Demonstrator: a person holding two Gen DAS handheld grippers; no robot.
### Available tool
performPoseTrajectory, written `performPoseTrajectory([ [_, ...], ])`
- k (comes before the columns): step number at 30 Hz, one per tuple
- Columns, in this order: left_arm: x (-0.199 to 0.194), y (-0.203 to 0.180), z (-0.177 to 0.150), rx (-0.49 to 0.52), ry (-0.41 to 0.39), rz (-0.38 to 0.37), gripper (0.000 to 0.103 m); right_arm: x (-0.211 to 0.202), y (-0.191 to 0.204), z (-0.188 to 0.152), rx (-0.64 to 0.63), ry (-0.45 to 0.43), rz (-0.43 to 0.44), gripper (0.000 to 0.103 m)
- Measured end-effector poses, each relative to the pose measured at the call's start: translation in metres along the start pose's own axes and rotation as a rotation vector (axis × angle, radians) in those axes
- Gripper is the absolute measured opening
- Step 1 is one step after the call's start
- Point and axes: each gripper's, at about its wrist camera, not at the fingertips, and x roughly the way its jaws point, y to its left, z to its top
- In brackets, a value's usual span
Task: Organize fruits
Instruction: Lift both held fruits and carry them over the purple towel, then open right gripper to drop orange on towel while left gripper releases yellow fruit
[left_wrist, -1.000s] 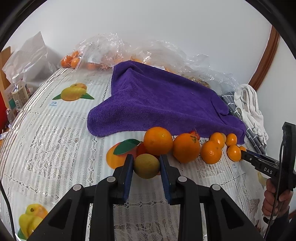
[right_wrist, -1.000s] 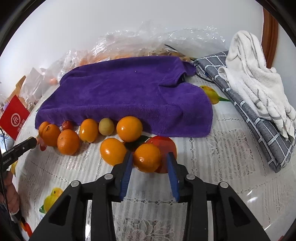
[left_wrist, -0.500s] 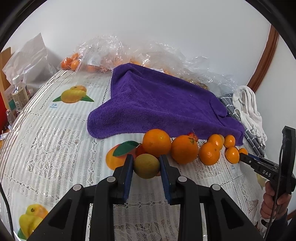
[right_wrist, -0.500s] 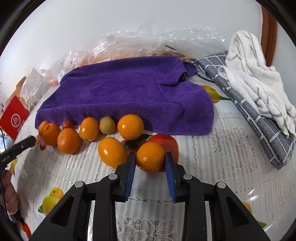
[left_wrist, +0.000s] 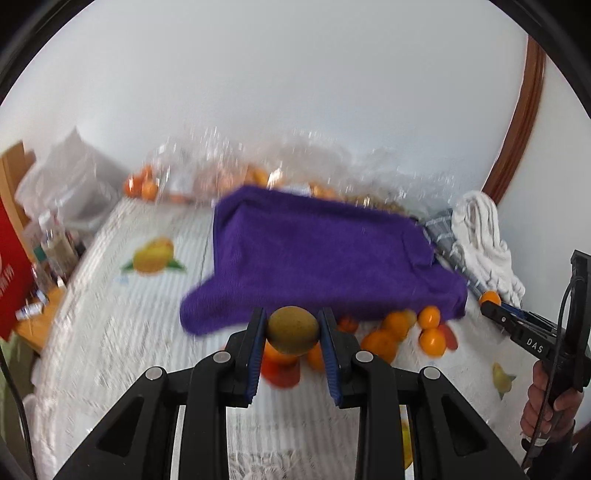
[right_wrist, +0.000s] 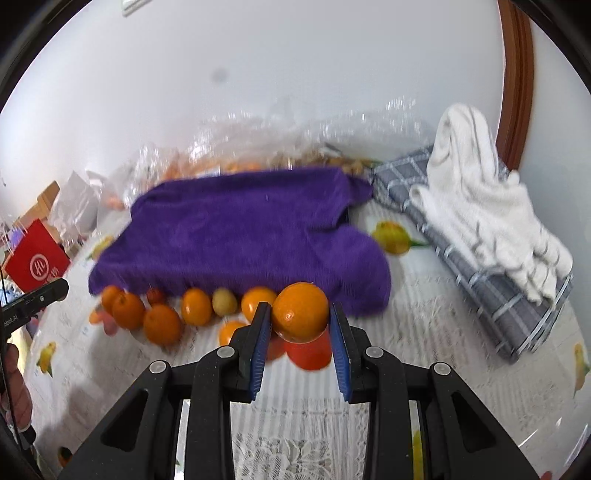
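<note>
Both grippers had a fruit clamped and clear of the table (right_wrist: 424, 354) (a lace cloth with printed fruit covers it), so the step in hand looked like carrying two picks away from the loose group. The left gripper (left_wrist: 293, 326) had its fingers (left_wrist: 256, 343) closed on a yellow-green fruit (left_wrist: 293, 329). The right gripper (right_wrist: 300, 314) had its fingers closed on an orange (right_wrist: 300, 312).

In the right wrist view the rest of the fruit lay along the near edge of the purple towel (right_wrist: 240, 236), from about 9 o'clock in toward the centre. Counted there: roughly six oranges (right_wrist: 161, 325), one small yellow-green fruit (right_wrist: 224, 302) and one small red fruit (right_wrist: 155, 295); blur made the orange count uncertain. One white towel (right_wrist: 480, 206) lay on one grey checked cloth (right_wrist: 491, 291) at 3 o'clock, and clear plastic bags (right_wrist: 258, 147) with more fruit sat at 12 o'clock.

No bowl or tray showed, so the next move likely called for choosing a drop spot, keeping like with like, and lowering each fruit gently so it would not roll.
</note>
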Motion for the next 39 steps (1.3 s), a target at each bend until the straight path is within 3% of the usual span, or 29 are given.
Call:
performPoseTrajectory([
  [8, -0.004, -0.012, 0.059, 0.016, -0.075, -0.023, 0.027, -0.007, 0.004, 0.053, -0.017, -0.063, -0.004, 0.031],
  [17, 0.024, -0.018, 0.096, 0.012, -0.076, -0.009, 0.027, 0.013, 0.002, 0.099, -0.019, -0.093, -0.018, 0.031],
  [30, 0.099, -0.006, 0.104, -0.012, 0.018, 0.011, 0.027, 0.089, 0.004, 0.101, -0.025, -0.016, 0.003, 0.031],
  [39, 0.135, 0.006, 0.087, -0.041, 0.089, 0.008, 0.027, 0.12, 0.001, 0.095, -0.03, 0.03, 0.004, 0.031],
])
